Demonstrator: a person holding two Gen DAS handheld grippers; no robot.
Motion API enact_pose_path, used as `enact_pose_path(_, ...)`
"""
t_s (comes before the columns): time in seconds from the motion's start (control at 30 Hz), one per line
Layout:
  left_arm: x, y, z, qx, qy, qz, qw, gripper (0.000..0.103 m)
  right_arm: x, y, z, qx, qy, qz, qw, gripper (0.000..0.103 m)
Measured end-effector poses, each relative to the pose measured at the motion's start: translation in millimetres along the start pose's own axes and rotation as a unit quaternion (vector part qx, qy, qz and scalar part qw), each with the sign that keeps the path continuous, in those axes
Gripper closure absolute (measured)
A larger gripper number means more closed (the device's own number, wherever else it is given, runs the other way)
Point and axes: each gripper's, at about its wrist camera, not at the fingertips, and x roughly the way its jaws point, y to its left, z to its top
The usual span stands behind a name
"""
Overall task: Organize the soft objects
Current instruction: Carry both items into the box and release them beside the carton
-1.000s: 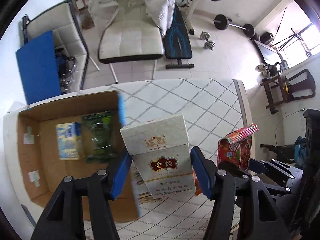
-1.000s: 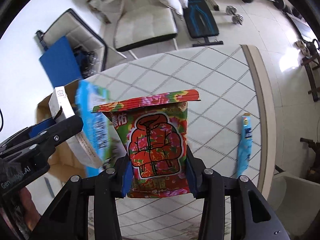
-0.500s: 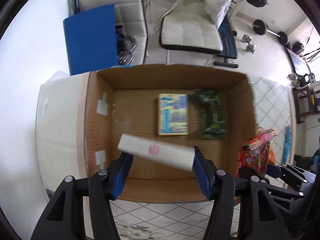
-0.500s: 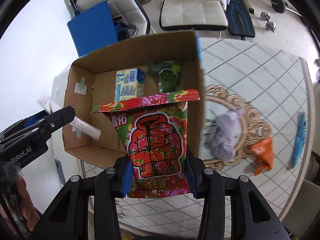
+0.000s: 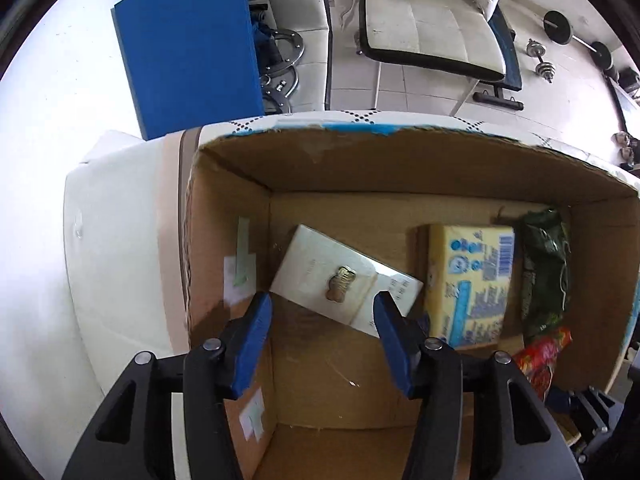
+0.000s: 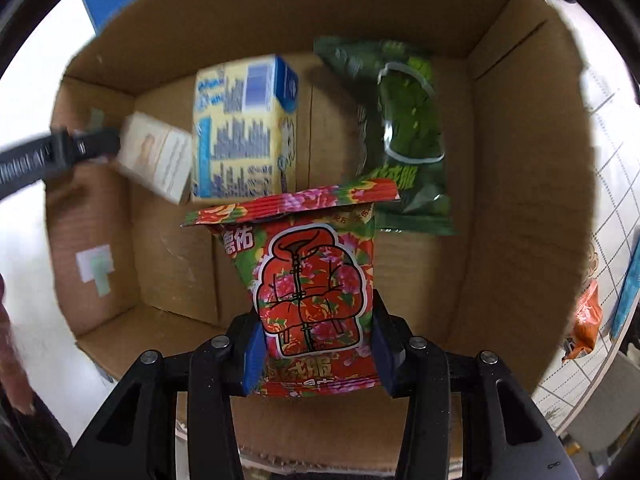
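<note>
An open cardboard box point(image 5: 400, 168) holds a yellow-and-blue pack point(image 5: 468, 280) and a green packet point(image 5: 546, 272). A white box point(image 5: 340, 276) lies tilted on the box floor, just beyond my left gripper point(image 5: 322, 308), which is open inside the box and holds nothing. My right gripper point(image 6: 316, 344) is shut on a red flowered packet point(image 6: 308, 280) and holds it inside the box point(image 6: 520, 160), in front of the yellow pack point(image 6: 244, 128) and green packet point(image 6: 404, 140). The white box point(image 6: 156, 156) shows at the left there.
The box stands on a table with a diamond-patterned cloth point(image 6: 612, 128). An orange packet point(image 6: 586, 320) and a blue packet point(image 6: 628, 284) lie on the table to the right of the box. A blue board point(image 5: 188, 44) and white chairs point(image 5: 432, 20) stand beyond the table.
My left gripper carried the white box over the cardboard box, lowered in and let it go; it now lies on the floor. My right gripper moved the red packet down into the box.
</note>
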Motion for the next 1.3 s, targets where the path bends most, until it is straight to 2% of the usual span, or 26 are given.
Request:
enact_pose_path(0.07, 0.2, -1.9, -0.2, -0.001, 0.003, -0.007, 1.0000, 0.053, 1.0, 1.5, -1.4, -0.002, -0.003, -0.003, 1.000, 0.051)
enact_pose_path(0.1, -1.9, -2.6, -1.6, -0.001, 0.000, -0.007, 1.0000, 0.053, -0.5, 2.7, -2.5, -0.003, -0.007, -0.006, 1.000, 0.044)
enact_pose_path(0.2, -10.8, -6.6, -6.0, 0.001, -0.008, -0.008, 0.9999, 0.053, -8.9, 5.8, -6.0, -0.008, -0.021, -0.015, 1.000, 0.034)
enact_pose_path(0.5, -50.3, -14.5, -31.9, -0.014, -0.051, -0.031, 0.9981, 0.053, -39.3, 7.3, -20.9, -0.006, -0.043, -0.013, 0.999, 0.031)
enact_pose_path(0.83, -91.0, -18.5, -87.2, -0.028, -0.098, -0.040, 0.9940, 0.051, -77.7, -5.4, -61.4, -0.012, -0.083, -0.023, 0.996, 0.031)
enact_pose_path(0.97, -102.5, -17.5, -111.6, -0.043, -0.114, -0.027, 0.9922, 0.051, -89.4, -4.7, -82.3, -0.020, -0.107, -0.028, 0.994, 0.031)
enact_pose_path(1.03, -107.2, -16.3, -123.8, -0.052, -0.117, -0.030, 0.9913, 0.050, -97.6, -5.8, -92.0, -0.024, -0.121, -0.032, 0.992, 0.025)
enact_pose_path(1.07, -109.7, -15.9, -129.5, -0.056, -0.120, -0.035, 0.9906, 0.048, -99.5, -4.5, -95.7, -0.026, -0.126, -0.032, 0.991, 0.019)
enact_pose_path(1.1, -111.4, -15.4, -135.0, -0.058, -0.122, -0.038, 0.9900, 0.041, -103.3, -4.6, -100.1, -0.029, -0.133, -0.034, 0.990, 0.016)
enact_pose_path(1.17, -116.6, -15.9, -143.5, -0.058, -0.130, -0.036, 0.9892, 0.031, -109.0, -4.7, -108.7, -0.034, -0.145, -0.040, 0.988, 0.013)
enact_pose_path(1.23, -123.2, -17.3, -153.2, -0.060, -0.142, -0.030, 0.9877, 0.015, -114.2, -5.4, -115.3, -0.037, -0.156, -0.042, 0.986, 0.010)
enact_pose_path(1.3, -128.5, -19.6, -160.6, -0.058, -0.150, -0.031, 0.9864, 0.011, -121.7, -7.7, -123.4, -0.039, -0.166, -0.045, 0.984, 0.009)
